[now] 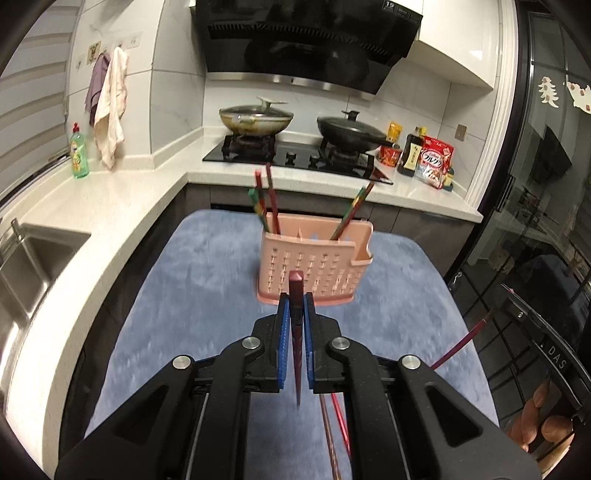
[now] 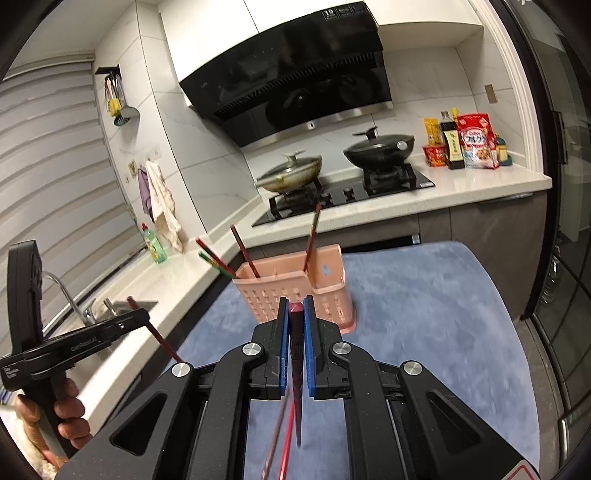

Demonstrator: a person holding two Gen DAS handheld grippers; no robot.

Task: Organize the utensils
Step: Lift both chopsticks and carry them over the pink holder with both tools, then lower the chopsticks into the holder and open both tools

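You can read "19" on the range hood (image 1: 390, 5), "フルグラ" on the cereal bag (image 1: 433, 161), "GenRobot.AI" on the left gripper (image 2: 137, 318).

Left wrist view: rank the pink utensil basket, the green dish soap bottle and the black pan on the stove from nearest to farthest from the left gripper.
From the left gripper:
1. Pink utensil basket, straight ahead on the blue mat.
2. Green dish soap bottle, far left on the counter.
3. Black pan, ahead right on the stove.
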